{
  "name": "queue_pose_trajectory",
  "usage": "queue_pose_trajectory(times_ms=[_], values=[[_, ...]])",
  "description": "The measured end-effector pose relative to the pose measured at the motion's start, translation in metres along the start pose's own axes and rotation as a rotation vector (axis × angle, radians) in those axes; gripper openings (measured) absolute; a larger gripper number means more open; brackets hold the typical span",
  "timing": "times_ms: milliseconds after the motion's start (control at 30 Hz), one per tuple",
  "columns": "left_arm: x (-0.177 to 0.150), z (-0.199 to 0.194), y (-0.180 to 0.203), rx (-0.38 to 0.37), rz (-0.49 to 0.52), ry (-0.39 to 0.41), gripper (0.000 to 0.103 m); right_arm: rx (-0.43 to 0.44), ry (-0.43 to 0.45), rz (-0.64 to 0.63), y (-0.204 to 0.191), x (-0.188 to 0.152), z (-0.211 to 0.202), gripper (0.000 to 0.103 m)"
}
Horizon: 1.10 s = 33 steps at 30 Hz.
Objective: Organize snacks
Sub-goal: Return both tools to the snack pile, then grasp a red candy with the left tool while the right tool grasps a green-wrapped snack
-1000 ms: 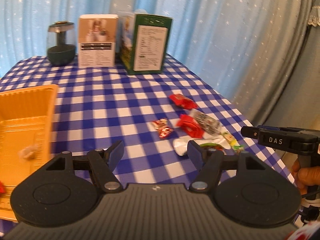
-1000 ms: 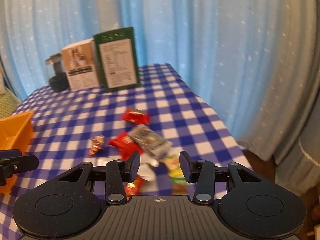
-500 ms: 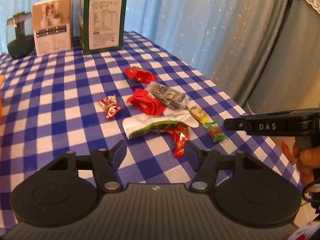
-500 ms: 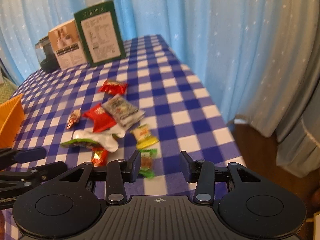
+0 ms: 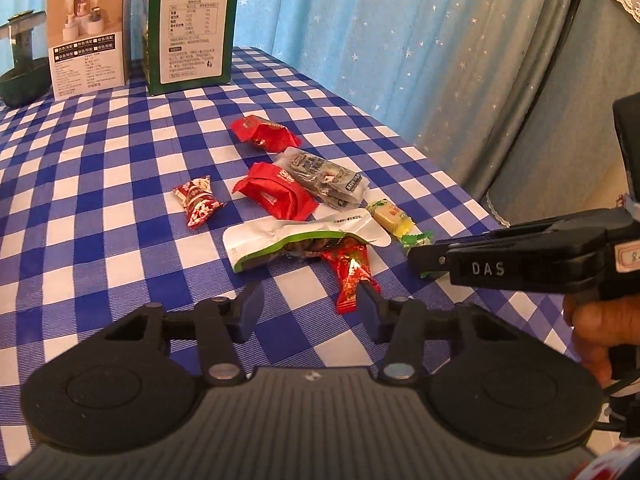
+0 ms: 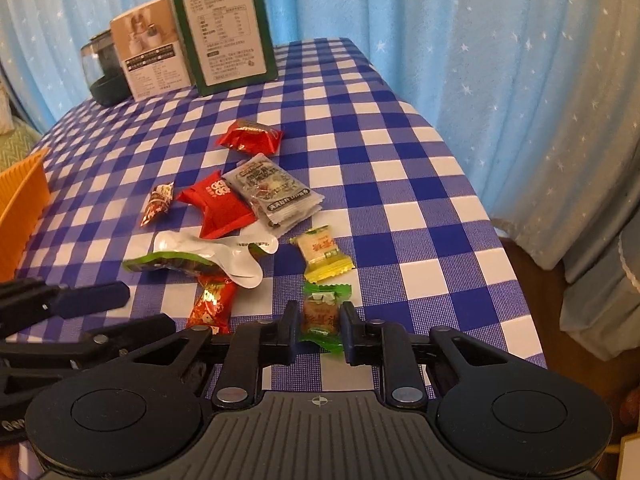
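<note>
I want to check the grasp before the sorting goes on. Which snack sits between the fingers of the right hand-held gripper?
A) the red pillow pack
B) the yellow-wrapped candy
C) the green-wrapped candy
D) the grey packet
C: in the right wrist view the right hand-held gripper has its pads closed on the green-wrapped candy.

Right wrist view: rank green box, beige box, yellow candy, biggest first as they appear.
1. green box
2. beige box
3. yellow candy
The candy lies nearer the camera, yet looks smallest.
</note>
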State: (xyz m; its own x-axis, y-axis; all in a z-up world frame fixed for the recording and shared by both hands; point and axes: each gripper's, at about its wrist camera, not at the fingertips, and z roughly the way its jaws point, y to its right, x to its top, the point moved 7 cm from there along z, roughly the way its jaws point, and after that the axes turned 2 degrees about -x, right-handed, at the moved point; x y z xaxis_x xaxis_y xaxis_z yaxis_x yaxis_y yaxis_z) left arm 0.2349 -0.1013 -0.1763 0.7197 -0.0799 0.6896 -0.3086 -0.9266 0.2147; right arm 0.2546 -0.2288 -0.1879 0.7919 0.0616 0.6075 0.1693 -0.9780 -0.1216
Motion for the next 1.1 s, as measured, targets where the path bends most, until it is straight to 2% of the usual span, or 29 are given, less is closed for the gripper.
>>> queue_pose_trajectory(times_ms=[267, 300, 433, 600, 800, 1100], values=[[0.001, 0.014, 0.014, -0.054, 0.008, 0.006, 0.035, -0.021, 0.039, 0.099, 0.014, 0.007, -0.014, 0.021], [0.002, 0.016, 0.016, -0.056, 0.013, 0.01, 0.031, -0.022, 0.04, 0.109, 0.015, 0.008, -0.015, 0.021], [0.004, 0.023, 0.021, -0.055, 0.018, 0.017, 0.03, -0.018, 0.039, 0.124, 0.016, 0.008, -0.015, 0.021], [0.004, 0.034, 0.023, -0.039, 0.035, 0.005, 0.029, -0.014, 0.038, 0.115, 0.008, 0.007, -0.016, 0.021], [0.002, 0.033, 0.022, -0.016, 0.079, 0.001, 0.021, -0.003, 0.042, 0.121, 0.008, 0.007, -0.017, 0.021], [-0.001, 0.001, 0.013, 0.035, 0.102, 0.002, 0.019, 0.048, 0.088, 0.123, -0.009, 0.014, -0.03, 0.021]])
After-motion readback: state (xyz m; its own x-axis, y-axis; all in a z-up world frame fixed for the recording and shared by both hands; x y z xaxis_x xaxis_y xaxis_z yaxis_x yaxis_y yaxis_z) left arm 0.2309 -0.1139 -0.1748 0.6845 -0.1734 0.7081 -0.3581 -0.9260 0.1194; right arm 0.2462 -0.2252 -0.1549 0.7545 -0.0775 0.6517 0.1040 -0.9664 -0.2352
